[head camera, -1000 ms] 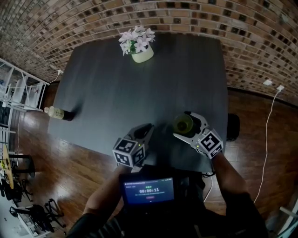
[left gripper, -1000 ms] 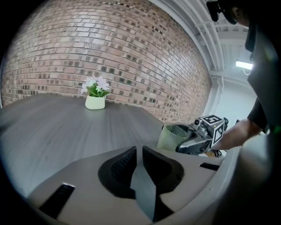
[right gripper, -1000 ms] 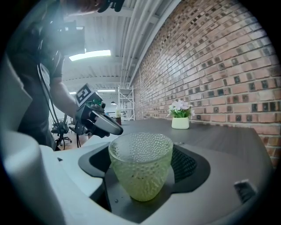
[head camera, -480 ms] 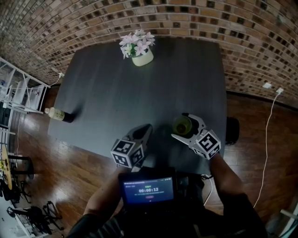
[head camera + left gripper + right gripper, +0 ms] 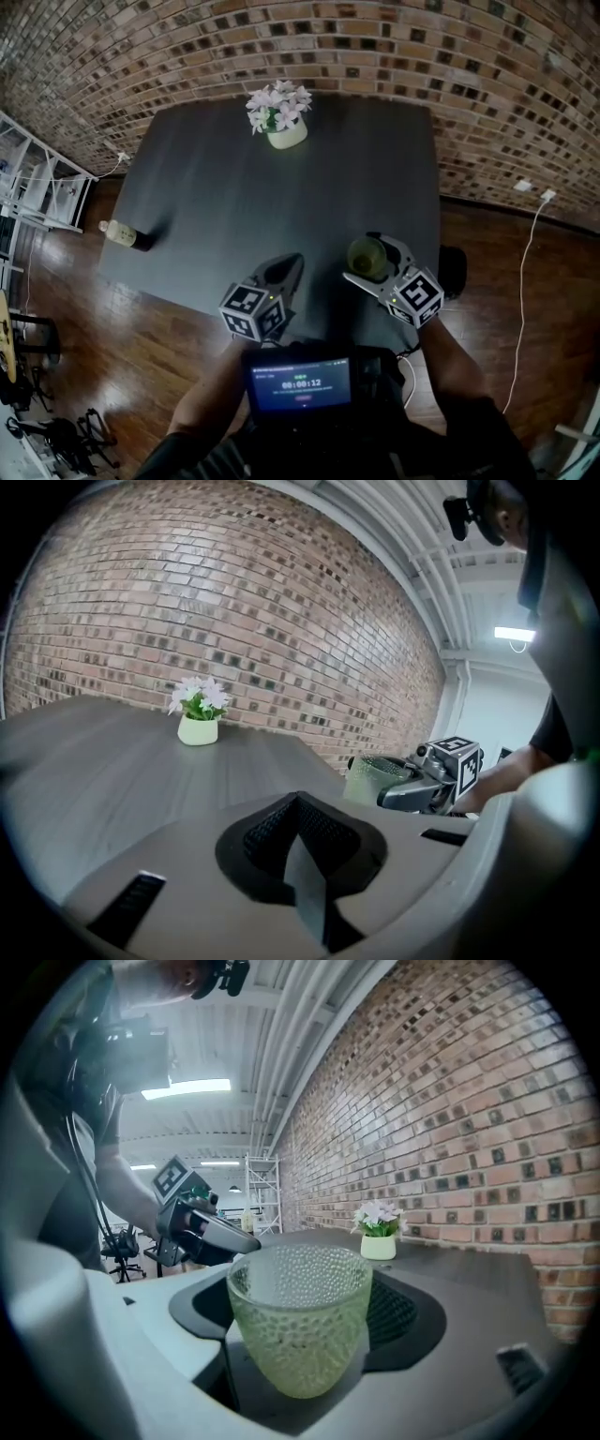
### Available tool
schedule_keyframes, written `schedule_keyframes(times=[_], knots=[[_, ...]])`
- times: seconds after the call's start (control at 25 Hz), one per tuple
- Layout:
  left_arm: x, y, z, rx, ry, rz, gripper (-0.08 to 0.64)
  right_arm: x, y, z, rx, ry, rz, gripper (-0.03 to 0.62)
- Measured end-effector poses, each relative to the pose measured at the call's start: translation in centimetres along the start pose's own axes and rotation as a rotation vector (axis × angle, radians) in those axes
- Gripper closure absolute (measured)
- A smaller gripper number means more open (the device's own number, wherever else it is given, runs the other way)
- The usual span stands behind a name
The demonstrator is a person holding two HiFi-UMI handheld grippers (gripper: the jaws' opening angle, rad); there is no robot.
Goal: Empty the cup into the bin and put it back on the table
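Note:
A green dimpled glass cup (image 5: 367, 253) sits upright between the jaws of my right gripper (image 5: 371, 259), which is shut on it, just above the dark table (image 5: 234, 197) near its front right corner. From the right gripper view the cup (image 5: 300, 1321) fills the gap between the jaws, and I cannot make out any contents. My left gripper (image 5: 292, 265) hovers to the left of it with its jaws shut and nothing held. In the left gripper view its pads (image 5: 309, 841) meet, and the cup (image 5: 368, 778) and right gripper (image 5: 412, 787) show to the right.
A pale pot of white flowers (image 5: 279, 114) stands at the table's far edge. A bottle (image 5: 122, 233) lies at its left edge. A dark round container (image 5: 453, 270) stands on the wooden floor by the right edge. White shelving (image 5: 37, 192) is at the left, and a screen (image 5: 300, 382) at my chest.
Both grippers have risen a little toward the head camera, the right one bringing the cup up with it. The jaws look the same.

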State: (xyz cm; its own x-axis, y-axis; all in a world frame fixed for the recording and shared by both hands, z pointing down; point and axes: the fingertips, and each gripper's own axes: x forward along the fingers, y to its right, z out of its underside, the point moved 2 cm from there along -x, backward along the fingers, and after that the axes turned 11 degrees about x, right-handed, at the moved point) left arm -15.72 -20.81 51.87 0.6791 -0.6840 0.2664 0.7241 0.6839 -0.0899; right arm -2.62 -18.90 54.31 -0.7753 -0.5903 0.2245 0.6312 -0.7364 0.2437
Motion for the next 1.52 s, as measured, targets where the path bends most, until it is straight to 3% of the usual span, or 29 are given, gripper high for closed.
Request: schedule_keyframes(times=[0.32, 0.56, 0.76, 1.08, 1.4, 1.52], knots=[[-2.4, 1.1, -5.6, 0.007, 0.077, 0.016, 0.56, -3.1, -2.2, -6.0, -0.02, 0.013, 0.033, 0.195], [-3.6, 1.4, -7.8, -0.002, 0.14, 0.007, 0.56, -4.6, -3.5, -8.6, -0.055, 0.02, 0.056, 0.196], [-4.3, 2.0, -8.9, 0.001, 0.173, 0.005, 0.56, -6.1, -4.1, -9.2, -0.079, 0.027, 0.065, 0.195], [-4.7, 2.7, -11.4, 0.013, 0.222, 0.029, 0.56, -7.4, -4.7, -10.7, -0.035, 0.053, 0.102, 0.196], [-3.2, 3.2, -12.5, 0.007, 0.235, 0.02, 0.56, -9.9, -3.5, -11.3, -0.004, 0.052, 0.205, 0.196], [-2.1, 3.9, -13.0, 0.001, 0.243, 0.051, 0.56, -11.5, -2.8, -11.7, 0.002, 0.068, 0.263, 0.196]])
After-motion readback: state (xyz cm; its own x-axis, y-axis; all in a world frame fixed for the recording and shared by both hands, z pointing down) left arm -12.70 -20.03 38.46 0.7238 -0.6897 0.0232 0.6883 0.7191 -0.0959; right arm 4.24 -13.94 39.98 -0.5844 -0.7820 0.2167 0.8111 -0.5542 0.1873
